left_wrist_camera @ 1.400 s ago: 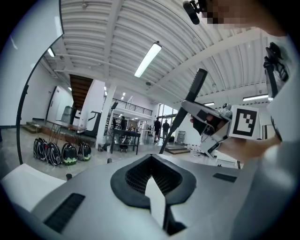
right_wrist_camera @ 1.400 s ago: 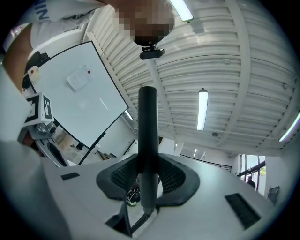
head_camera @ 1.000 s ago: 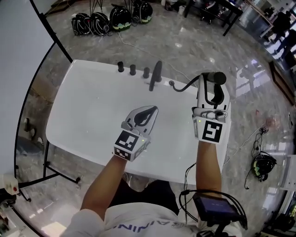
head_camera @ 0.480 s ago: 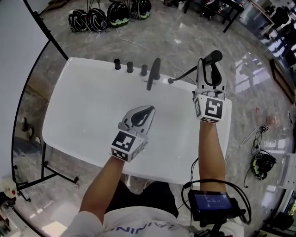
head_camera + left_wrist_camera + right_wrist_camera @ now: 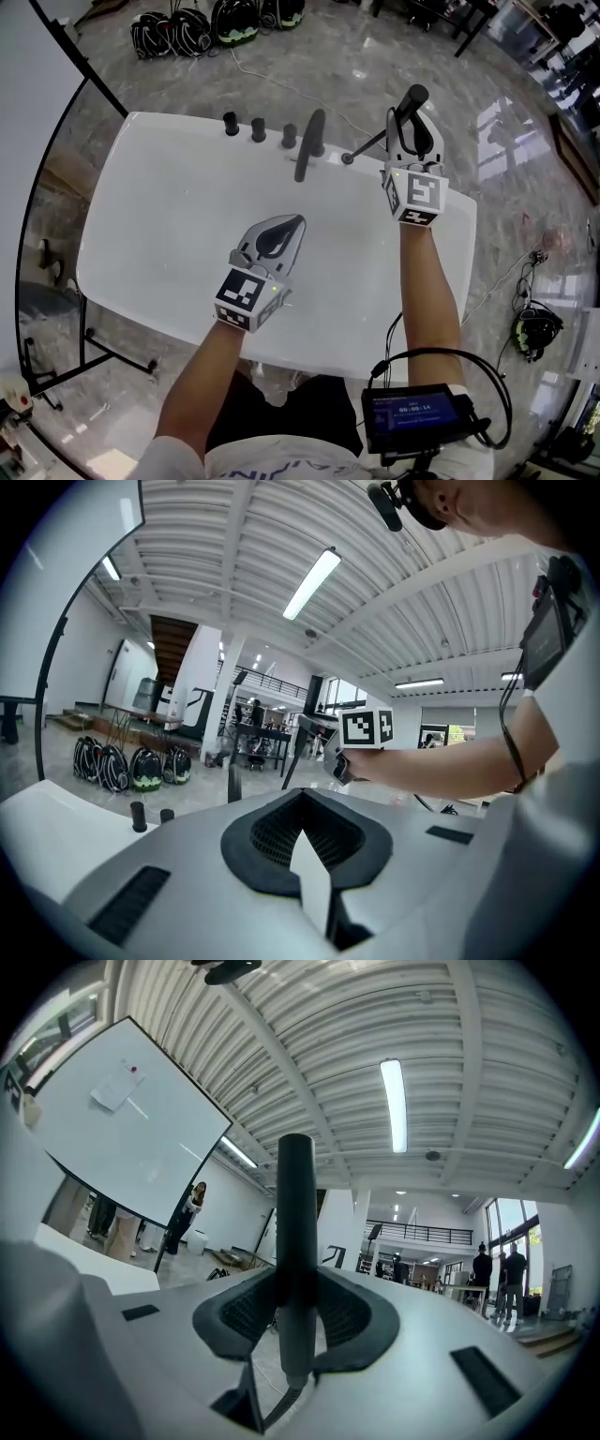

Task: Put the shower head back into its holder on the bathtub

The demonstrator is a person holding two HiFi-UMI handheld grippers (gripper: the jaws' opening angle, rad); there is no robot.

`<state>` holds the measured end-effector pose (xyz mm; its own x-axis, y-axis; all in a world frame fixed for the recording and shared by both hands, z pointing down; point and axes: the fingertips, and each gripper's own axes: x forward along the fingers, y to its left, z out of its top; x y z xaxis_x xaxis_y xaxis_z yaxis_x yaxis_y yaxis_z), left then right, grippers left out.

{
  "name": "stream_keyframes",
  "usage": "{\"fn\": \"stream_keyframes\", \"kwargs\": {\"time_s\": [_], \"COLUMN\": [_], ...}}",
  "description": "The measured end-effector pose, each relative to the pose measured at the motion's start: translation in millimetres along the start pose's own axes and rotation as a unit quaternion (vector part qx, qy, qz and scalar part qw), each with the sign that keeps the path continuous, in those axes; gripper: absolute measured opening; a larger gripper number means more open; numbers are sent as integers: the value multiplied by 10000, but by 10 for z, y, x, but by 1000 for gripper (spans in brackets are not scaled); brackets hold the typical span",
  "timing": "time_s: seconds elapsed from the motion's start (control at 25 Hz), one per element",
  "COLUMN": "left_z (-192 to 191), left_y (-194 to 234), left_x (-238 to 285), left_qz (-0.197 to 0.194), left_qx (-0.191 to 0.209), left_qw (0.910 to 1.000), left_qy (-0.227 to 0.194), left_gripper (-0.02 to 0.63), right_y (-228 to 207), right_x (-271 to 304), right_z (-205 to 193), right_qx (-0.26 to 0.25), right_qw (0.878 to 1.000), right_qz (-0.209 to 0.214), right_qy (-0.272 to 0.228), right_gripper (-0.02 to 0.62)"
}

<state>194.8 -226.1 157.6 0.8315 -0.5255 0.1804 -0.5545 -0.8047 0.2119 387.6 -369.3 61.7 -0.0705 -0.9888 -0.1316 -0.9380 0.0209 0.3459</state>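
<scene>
The black shower head (image 5: 413, 97) stands upright between the jaws of my right gripper (image 5: 412, 129), which is shut on its handle above the white bathtub's (image 5: 169, 216) far right rim. In the right gripper view the dark handle (image 5: 296, 1204) rises straight up between the pads of that gripper (image 5: 296, 1299). Its hose (image 5: 367, 148) runs down to a fitting (image 5: 347, 158) on the tub deck. My left gripper (image 5: 296, 223) hovers over the middle of the tub, shut with nothing in it (image 5: 302, 841). The left gripper view shows the right gripper's marker cube (image 5: 366, 727).
Three black knobs (image 5: 258, 129) and a black spout (image 5: 312, 141) line the tub's far rim, left of the hose fitting. Black helmets (image 5: 187, 28) lie on the marble floor beyond. A black frame pole (image 5: 80, 66) stands at the left.
My right gripper has carried the shower head away from me toward the far right rim. The left gripper has drifted slightly nearer and lower over the tub.
</scene>
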Motion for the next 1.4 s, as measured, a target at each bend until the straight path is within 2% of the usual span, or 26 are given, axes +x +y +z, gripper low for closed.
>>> {"fn": "stream_keyframes", "kwargs": {"time_s": [0.16,0.64,0.96,1.16,1.4], "left_z": [-182,-736,-1294,-1517,-1739], "left_y": [91,387,483,592,698], "left_x": [35,149,208,95,-7], "left_qz": [33,171,212,318,417], "left_qx": [-33,-164,-334,-445,-527], "left_qw": [9999,9995,9985,9976,9967], "left_qy": [92,202,373,429,461], "left_gripper": [15,15,15,15,15], "right_y": [-37,35,280,390,443], "right_x": [143,392,434,387,466], "right_z": [-341,-1420,-2145,-2629,-2975], "right_qx": [220,1475,1766,1873,1896], "right_qw": [9996,9881,9816,9773,9743], "right_qz": [-33,14,245,323,377], "right_qy": [181,434,682,937,1161], "right_gripper": [132,132,132,132,132]}}
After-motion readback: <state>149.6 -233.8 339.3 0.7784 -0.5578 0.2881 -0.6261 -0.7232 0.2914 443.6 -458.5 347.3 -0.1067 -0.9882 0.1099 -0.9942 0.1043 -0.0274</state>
